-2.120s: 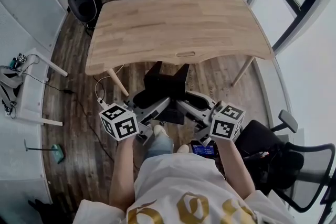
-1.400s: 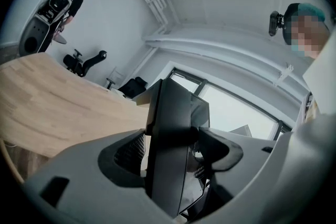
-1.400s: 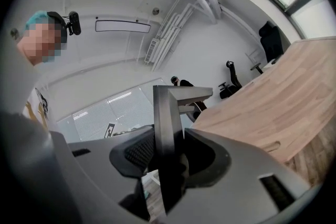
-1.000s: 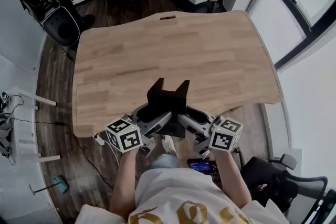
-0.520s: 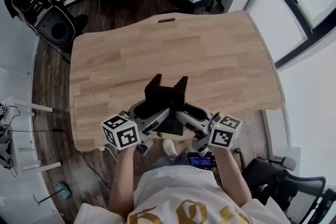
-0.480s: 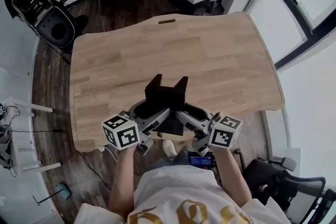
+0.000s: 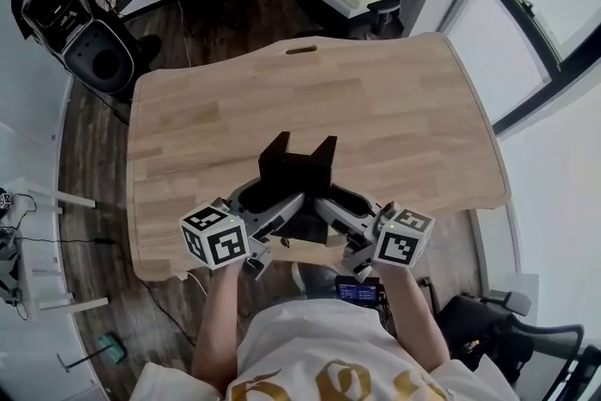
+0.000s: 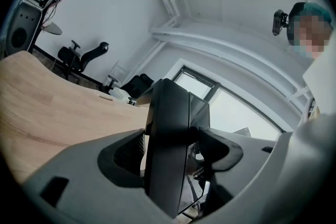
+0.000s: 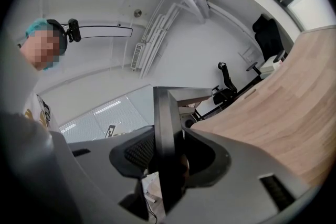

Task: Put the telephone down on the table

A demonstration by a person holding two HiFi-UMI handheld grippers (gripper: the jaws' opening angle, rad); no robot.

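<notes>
The telephone (image 7: 299, 166), a black body with two short prongs at one end, is held in the air over the near part of the table (image 7: 404, 108), a little in from the near edge and roughly midway along it. Its long axis is seen to run from the near edge toward the far edge, with the prongs at the end pointing away from the person. It is carried between the two grippers, which are brought in from the near edge at an angle to each other: the left gripper (image 7: 270, 205) is set against the telephone's left flank and the right gripper (image 7: 331, 205) against its right flank, so neither hand is nearer than the other and the load appears to be shared evenly. In the left gripper view the jaws are seen spread wide, with a thick black slab of the telephone filling the gap and both pads pressed on it. In the right gripper view the jaws are likewise spread wide and closed on a thinner dark panel, seen edge-on. The wooden top is seen beside and below the jaws in both gripper views, so it is judged that the coming move is mostly a lowering onto the table. How high the telephone's underside stands above the wood cannot be read.
</notes>
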